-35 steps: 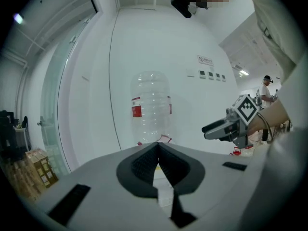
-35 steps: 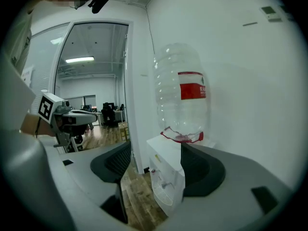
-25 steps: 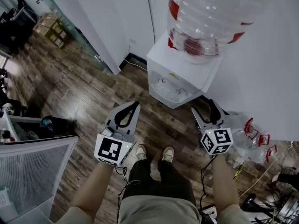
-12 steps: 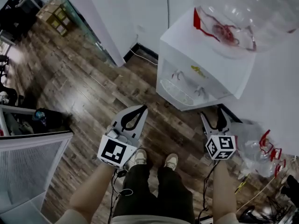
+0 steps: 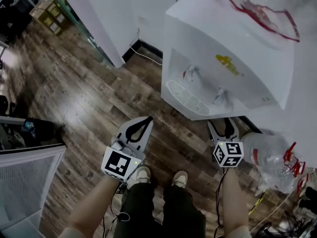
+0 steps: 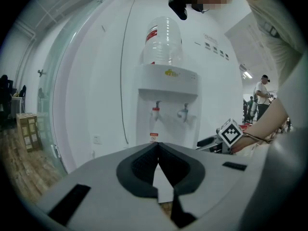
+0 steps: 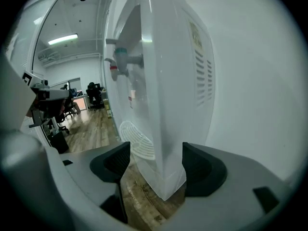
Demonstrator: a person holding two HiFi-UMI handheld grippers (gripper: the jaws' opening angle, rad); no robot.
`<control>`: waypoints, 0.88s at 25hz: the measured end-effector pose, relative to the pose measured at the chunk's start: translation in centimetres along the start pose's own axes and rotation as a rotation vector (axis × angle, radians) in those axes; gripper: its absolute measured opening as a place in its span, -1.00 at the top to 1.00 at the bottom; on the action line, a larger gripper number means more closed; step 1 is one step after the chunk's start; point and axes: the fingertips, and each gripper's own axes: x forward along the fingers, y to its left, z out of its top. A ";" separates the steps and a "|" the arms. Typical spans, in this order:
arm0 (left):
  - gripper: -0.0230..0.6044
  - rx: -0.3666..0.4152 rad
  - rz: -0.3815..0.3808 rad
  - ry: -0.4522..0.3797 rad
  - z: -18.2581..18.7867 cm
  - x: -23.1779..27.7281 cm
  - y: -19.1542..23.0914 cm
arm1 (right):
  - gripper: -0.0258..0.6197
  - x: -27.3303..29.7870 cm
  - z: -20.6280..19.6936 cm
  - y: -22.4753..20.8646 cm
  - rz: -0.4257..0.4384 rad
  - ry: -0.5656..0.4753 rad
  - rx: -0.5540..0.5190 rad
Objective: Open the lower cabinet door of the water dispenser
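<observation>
While the white boxy plastic water dispenser (image 5: 233,58) fills the upper right of the head view, left gripper (image 5: 147,119) fingers are clenched, empty (tips meeting). Right gripper (image 5: 221,125) fingers are released, framing the dispenser's bottom corner without touching it.

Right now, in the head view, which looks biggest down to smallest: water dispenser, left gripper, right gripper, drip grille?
1. water dispenser
2. left gripper
3. right gripper and drip grille: about alike, not ranked.
The grippers are nearer the camera, so they look enlarged.

White water dispenser (image 5: 237,48), brown plank floor (image 5: 99,98)
</observation>
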 end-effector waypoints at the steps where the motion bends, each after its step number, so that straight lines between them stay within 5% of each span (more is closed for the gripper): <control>1: 0.91 -0.003 -0.001 0.005 -1.0 0.4 0.1 | -0.11 0.7 -1.2 -0.2 -0.005 0.014 0.009; 11: 0.91 -0.024 0.029 0.044 -8.4 2.6 1.8 | -0.10 6.9 -9.0 -2.0 -0.022 0.075 0.123; 22: 0.91 -0.054 0.012 0.088 -11.6 3.1 1.8 | -0.01 8.2 -9.7 -2.0 -0.081 0.055 0.168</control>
